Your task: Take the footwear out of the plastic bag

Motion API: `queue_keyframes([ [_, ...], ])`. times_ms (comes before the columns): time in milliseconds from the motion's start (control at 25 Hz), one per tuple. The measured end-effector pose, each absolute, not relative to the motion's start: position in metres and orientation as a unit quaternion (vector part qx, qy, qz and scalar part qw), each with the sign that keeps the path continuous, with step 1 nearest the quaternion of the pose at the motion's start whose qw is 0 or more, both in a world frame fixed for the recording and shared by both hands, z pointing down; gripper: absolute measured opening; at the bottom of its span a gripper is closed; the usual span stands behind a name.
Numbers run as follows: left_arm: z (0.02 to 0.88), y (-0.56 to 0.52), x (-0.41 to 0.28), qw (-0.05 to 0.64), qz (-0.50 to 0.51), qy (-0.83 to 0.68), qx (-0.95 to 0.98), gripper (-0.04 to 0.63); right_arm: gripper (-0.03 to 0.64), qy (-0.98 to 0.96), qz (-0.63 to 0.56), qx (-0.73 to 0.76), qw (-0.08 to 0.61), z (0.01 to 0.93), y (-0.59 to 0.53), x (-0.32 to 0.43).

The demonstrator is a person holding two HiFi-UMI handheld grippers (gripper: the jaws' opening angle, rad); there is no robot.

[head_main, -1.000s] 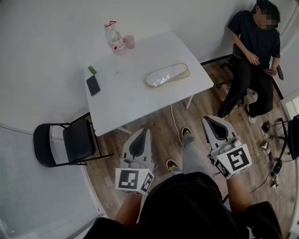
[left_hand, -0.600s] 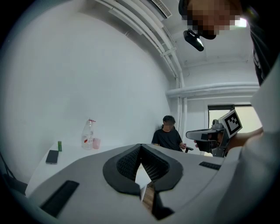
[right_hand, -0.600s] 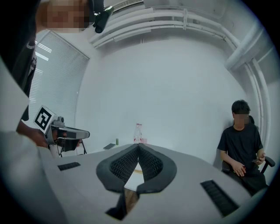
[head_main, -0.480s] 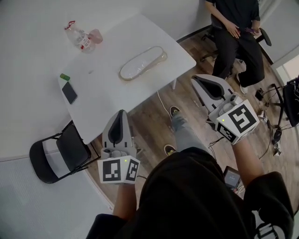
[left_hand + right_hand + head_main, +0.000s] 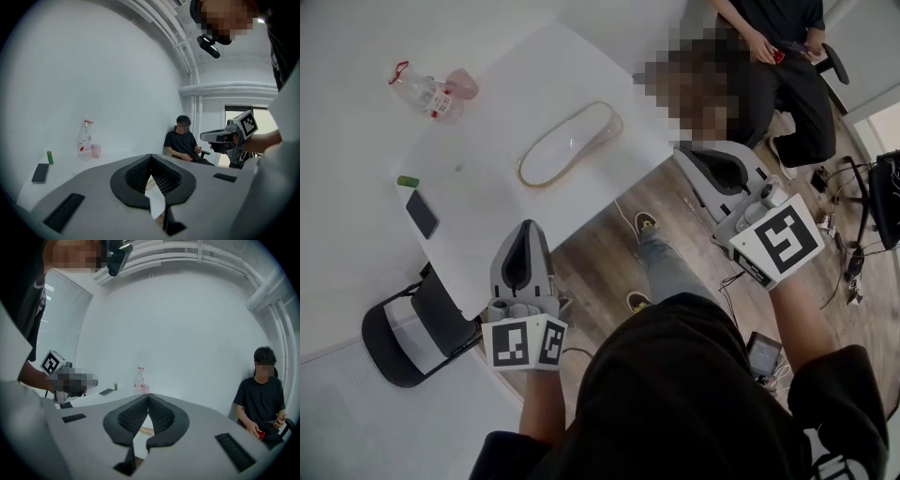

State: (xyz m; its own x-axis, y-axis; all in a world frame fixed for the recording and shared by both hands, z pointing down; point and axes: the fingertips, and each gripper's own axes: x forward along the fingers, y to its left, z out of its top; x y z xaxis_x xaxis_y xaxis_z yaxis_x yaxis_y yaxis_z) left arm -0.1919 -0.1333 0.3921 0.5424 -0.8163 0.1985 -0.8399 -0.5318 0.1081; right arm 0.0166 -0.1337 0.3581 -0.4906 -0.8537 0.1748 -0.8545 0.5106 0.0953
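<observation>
A clear plastic bag point(image 5: 570, 143) with a pale piece of footwear inside lies flat in the middle of the white table point(image 5: 487, 244). My left gripper point(image 5: 528, 228) is shut and empty, its tips over the table's near edge, short of the bag. My right gripper point(image 5: 682, 153) is shut and empty too, beside the table's right corner, above the wooden floor. In the left gripper view the jaws point(image 5: 151, 156) meet with nothing between them. In the right gripper view the jaws point(image 5: 148, 396) are also together, and a sliver of the bag point(image 5: 145, 431) shows below them.
A water bottle point(image 5: 417, 89) and a pink cup point(image 5: 461, 82) stand at the table's far left. A phone point(image 5: 422, 214) and a small green thing point(image 5: 408, 181) lie at its left edge. A black chair point(image 5: 412, 323) stands left. A person point(image 5: 783, 66) sits at the right; cables point(image 5: 844, 253) lie on the floor.
Both grippers have travelled forward toward the table, still shut. The left tips now reach over the table's near edge and the right gripper is beside its right corner.
</observation>
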Motion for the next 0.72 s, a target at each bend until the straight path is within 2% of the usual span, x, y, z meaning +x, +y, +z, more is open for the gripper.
queue_keyframes([
  [280, 0.399, -0.206, -0.151, 0.088, 0.109, -0.463, 0.875, 0.020, 0.017, -0.870, 0.032, 0.482, 0.100, 0.373, -0.197, 0.048],
  [440, 0.404, -0.237, -0.140, 0.109, 0.126, -0.462, 0.871, 0.020, 0.017, -0.883, 0.047, 0.459, 0.085, 0.373, -0.232, 0.057],
  [720, 0.456, -0.275, -0.170, 0.144, 0.217, -0.502, 0.824, 0.023, 0.017, -0.913, 0.064, 0.397, 0.072, 0.389, -0.288, 0.065],
])
